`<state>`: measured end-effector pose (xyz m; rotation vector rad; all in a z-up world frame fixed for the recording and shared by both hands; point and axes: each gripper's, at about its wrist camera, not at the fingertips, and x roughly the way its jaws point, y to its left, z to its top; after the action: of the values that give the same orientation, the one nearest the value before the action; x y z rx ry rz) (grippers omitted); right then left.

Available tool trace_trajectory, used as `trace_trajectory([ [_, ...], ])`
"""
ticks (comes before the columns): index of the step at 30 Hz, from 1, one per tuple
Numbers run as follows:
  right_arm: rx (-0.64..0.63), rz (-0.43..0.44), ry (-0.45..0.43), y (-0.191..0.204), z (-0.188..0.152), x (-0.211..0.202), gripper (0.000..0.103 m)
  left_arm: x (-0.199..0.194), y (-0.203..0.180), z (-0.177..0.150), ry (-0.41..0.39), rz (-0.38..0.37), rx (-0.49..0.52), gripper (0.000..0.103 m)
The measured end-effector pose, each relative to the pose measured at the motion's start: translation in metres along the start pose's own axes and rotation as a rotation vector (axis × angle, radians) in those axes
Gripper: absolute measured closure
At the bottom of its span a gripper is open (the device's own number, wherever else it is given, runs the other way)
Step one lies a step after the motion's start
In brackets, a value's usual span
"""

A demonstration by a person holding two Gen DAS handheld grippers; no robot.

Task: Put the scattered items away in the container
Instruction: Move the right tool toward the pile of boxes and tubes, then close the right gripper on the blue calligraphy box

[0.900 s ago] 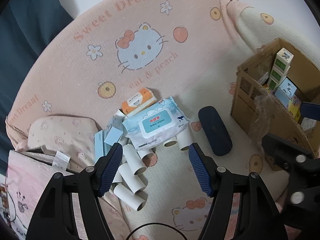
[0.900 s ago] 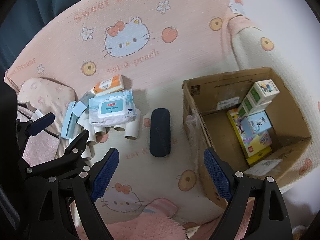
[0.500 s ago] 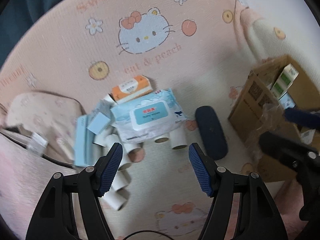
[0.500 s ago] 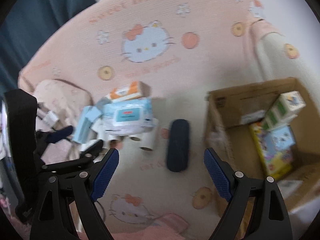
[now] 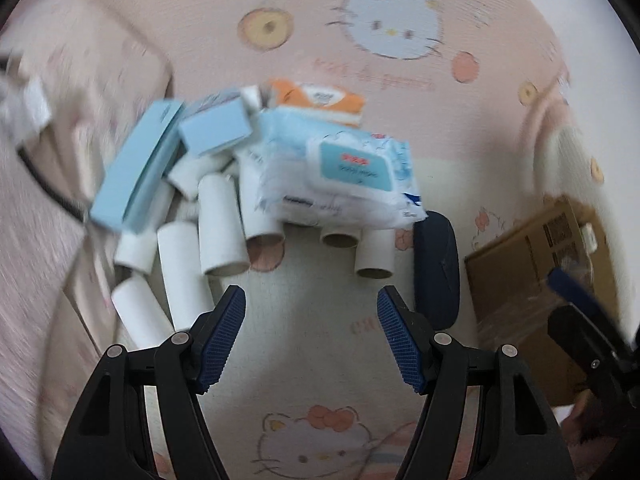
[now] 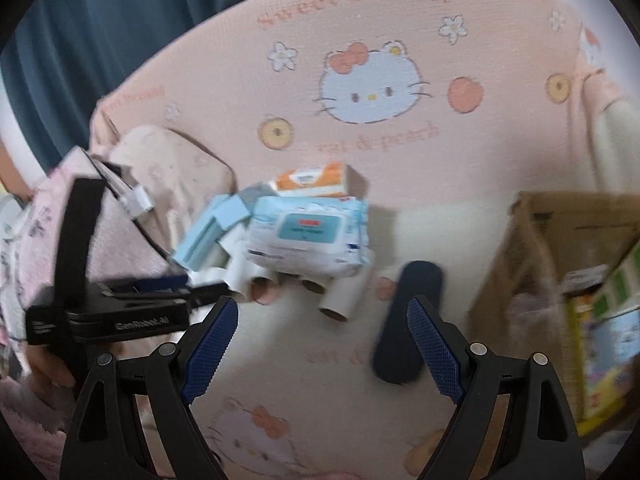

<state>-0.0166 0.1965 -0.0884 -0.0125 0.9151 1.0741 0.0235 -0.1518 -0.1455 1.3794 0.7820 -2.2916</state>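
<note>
Where the left wrist camera looks down, the left gripper (image 5: 311,332) hangs with its jaws spread wide and nothing between them, over the pink cartoon-cat blanket (image 5: 320,32). Ahead lies the scattered heap: a pack of wipes (image 5: 340,176) with a blue lid whose print is too blurred to read, an orange tissue pack (image 5: 320,100) behind it, light blue boxes (image 5: 152,164) to the left and white cardboard tubes (image 5: 218,228) poking out beneath. A dark glasses case (image 5: 436,264) lies just right of the tubes, and only a corner of the cardboard box (image 5: 532,264) shows at the right edge.

From the right wrist camera, the right gripper (image 6: 322,342) also stands wide open and empty. Here the blanket (image 6: 400,152) reads "Sweet Dream", the open box (image 6: 532,248) shows colourful cartons inside, and the other gripper's body, held by a hand (image 6: 52,364), reads "GenRobot.AI" and hides the heap's left end
</note>
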Motion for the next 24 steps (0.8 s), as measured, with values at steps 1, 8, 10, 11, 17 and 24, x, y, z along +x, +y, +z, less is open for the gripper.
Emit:
trace_trajectory([
  [1,0.016,0.022,0.002,-0.002,-0.002,0.006,0.017,0.001,0.004,-0.001,-0.009,-0.014,-0.010,0.031],
  [8,-0.011,0.052,0.097,-0.001,-0.007,0.047,0.017,0.007,0.016,-0.003,-0.085,0.073,0.055,0.031],
  [10,-0.037,0.096,0.113,0.001,-0.006,0.056,0.017,0.009,0.020,-0.002,-0.086,0.069,0.059,0.031],
  [11,-0.048,0.114,0.115,0.003,-0.005,0.060,0.017,0.008,0.022,0.000,-0.092,0.067,0.058,0.031],
  [17,-0.061,0.164,0.130,0.004,0.014,0.094,0.017,0.008,0.031,0.020,-0.146,0.050,0.029,0.031],
  [24,-0.040,0.207,0.096,0.012,0.047,0.117,0.017,0.009,0.044,0.050,-0.204,0.065,-0.001,0.031],
])
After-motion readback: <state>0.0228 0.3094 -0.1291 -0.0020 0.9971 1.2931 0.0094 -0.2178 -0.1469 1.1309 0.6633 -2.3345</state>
